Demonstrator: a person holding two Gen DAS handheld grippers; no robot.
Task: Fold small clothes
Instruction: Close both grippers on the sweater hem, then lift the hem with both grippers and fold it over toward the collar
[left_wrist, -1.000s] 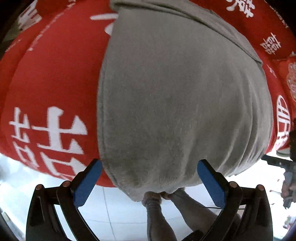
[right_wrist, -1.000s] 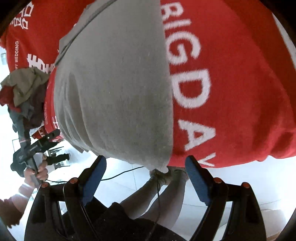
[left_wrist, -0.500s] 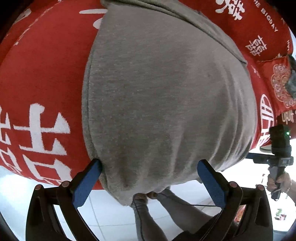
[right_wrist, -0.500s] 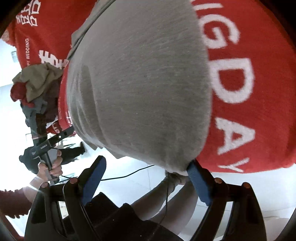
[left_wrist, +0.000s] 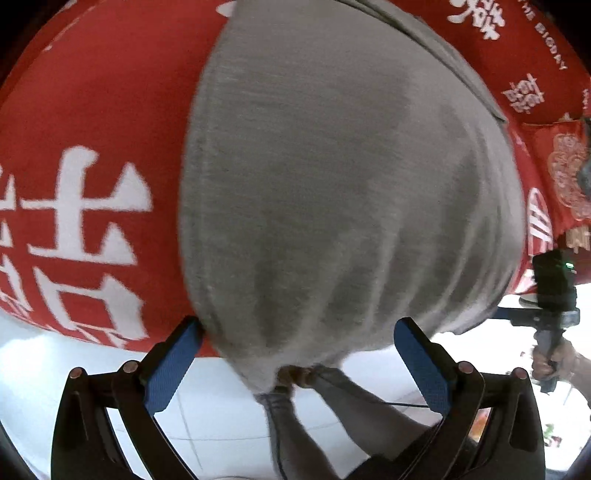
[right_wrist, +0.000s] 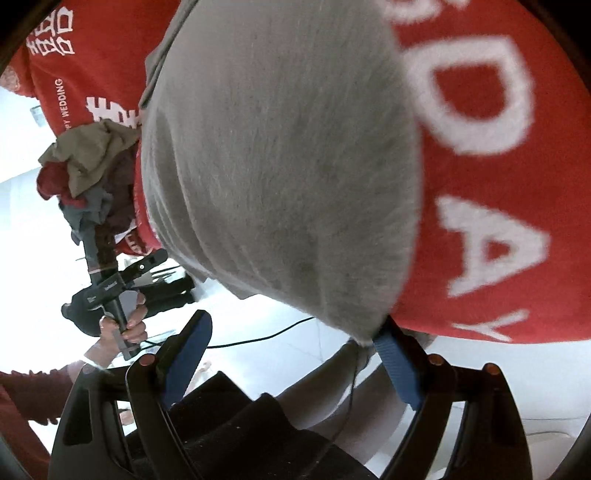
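A grey garment (left_wrist: 340, 192) lies flat on a red cloth (left_wrist: 92, 110) with white lettering, its near edge hanging over the table's front. My left gripper (left_wrist: 298, 334) is open, its blue pads either side of the garment's near left corner. In the right wrist view the grey garment (right_wrist: 280, 166) fills the centre. My right gripper (right_wrist: 293, 328) is open, with its right pad (right_wrist: 397, 365) touching the garment's near right corner. Each gripper shows in the other's view, the right one (left_wrist: 554, 299) and the left one (right_wrist: 110, 291).
A heap of crumpled clothes (right_wrist: 88, 166) in olive, dark red and grey lies on the red cloth at the far left of the right wrist view. A white tiled floor (left_wrist: 221, 406) and the person's legs (left_wrist: 314, 406) are below the table edge. A black cable (right_wrist: 258, 336) runs across the floor.
Both grippers have moved closer to the garment's near edge. The right gripper's right pad has reached the near right corner. Both stay open.
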